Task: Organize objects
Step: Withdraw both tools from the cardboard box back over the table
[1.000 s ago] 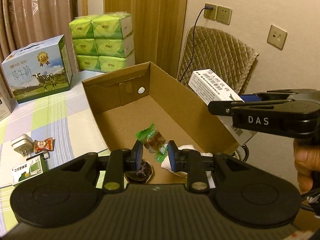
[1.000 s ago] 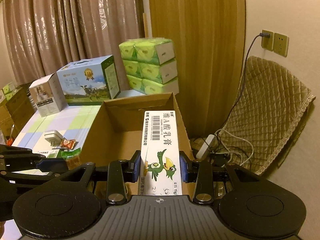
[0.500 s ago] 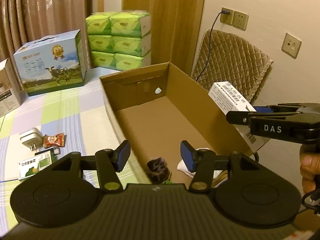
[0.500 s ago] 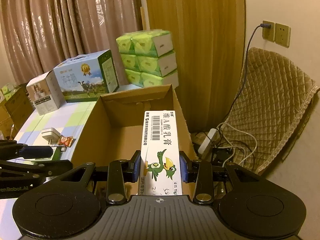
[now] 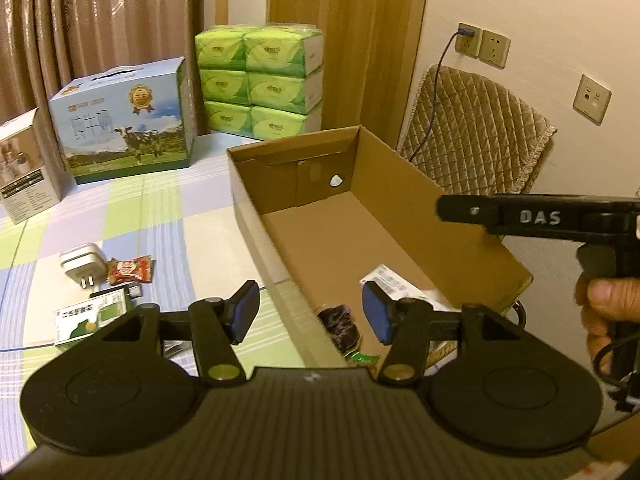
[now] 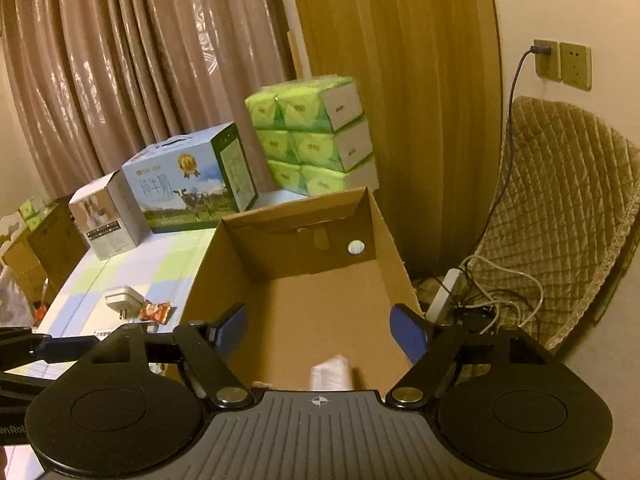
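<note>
Left wrist view: the left gripper (image 5: 310, 314) has its blue-padded jaws spread wide with nothing between them, as half a second ago; a second ago they pinched a green-wrapped snack. It hangs over the near end of the open brown cardboard box (image 5: 460, 216). The white ointment carton with a barcode (image 5: 394, 280), earlier clamped in the right gripper (image 5: 444, 208) beside the box, now lies on the box floor near a dark round snack (image 5: 340, 320) and a scrap of green wrapper (image 5: 362, 357). On the checked tablecloth (image 5: 160, 220) left of the box lie a white plug adapter (image 5: 82, 266), a red candy packet (image 5: 130, 270) touching it, and a small green-and-white carton (image 5: 86, 318).

Right wrist view: the right gripper (image 6: 322, 332) was clamped on the ointment carton before; now its jaws stand wide apart and hold nothing. A blurred white shape, seemingly the carton (image 6: 332, 372), sits low in the box (image 6: 396, 264) just ahead of the gripper body.
</note>
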`<state>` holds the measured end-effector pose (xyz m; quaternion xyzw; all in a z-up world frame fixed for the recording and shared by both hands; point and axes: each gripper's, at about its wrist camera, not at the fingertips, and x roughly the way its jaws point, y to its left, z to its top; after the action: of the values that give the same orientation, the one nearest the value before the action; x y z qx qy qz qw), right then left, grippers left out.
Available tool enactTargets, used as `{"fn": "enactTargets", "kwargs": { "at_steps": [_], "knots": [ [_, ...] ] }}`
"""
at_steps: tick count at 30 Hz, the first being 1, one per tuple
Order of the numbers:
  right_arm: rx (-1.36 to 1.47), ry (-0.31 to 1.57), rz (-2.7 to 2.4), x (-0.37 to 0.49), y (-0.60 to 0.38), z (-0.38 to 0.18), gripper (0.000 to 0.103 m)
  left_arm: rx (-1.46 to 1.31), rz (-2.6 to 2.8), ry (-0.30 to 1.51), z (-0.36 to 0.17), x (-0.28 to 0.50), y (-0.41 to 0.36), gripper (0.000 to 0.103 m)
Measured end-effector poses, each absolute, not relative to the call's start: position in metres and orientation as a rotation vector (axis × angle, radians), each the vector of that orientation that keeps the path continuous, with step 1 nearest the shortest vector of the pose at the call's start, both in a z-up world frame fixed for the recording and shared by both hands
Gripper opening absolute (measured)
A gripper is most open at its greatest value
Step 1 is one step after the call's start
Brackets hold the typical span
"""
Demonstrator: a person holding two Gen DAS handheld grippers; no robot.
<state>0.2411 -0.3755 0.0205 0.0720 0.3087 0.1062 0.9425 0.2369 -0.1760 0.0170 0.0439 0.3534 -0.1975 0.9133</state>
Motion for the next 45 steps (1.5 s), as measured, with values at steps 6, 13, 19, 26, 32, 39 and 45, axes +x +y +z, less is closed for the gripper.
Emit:
{"fn": "enactTargets", "kwargs": {
  "at_steps": [6, 13, 19, 26, 32, 39, 45],
  "knots": [
    [0.156, 0.622, 0.214, 0.211, -0.373, 0.032, 0.078, 0.061, -0.359, 0.726, 0.021, 0.221, -0.149, 0.059],
    [0.124, 0.611, 0.228, 0.165, -0.348, 0.046, 0.088, 0.024, -0.315, 0.723, 0.03, 0.189, -0.116, 0.07],
    [0.093, 0.599, 0.259, 0.127, -0.324, 0.056, 0.098, 0.02, -0.264, 0.715, 0.039, 0.156, -0.086, 0.084],
    [0.08, 0.605, 0.316, 0.093, -0.295, 0.061, 0.101, 0.003, -0.193, 0.722, 0.043, 0.117, -0.04, 0.094],
    [0.077, 0.63, 0.37, 0.081, -0.27, 0.057, 0.101, -0.001, -0.104, 0.71, 0.045, 0.094, -0.001, 0.102],
    [0.06, 0.649, 0.414, 0.073, -0.247, 0.052, 0.101, -0.028, -0.039, 0.713, 0.043, 0.081, 0.031, 0.102],
    [0.052, 0.656, 0.436, 0.07, -0.234, 0.049, 0.101, -0.045, -0.013, 0.719, 0.04, 0.075, 0.047, 0.102]
  ]
}}
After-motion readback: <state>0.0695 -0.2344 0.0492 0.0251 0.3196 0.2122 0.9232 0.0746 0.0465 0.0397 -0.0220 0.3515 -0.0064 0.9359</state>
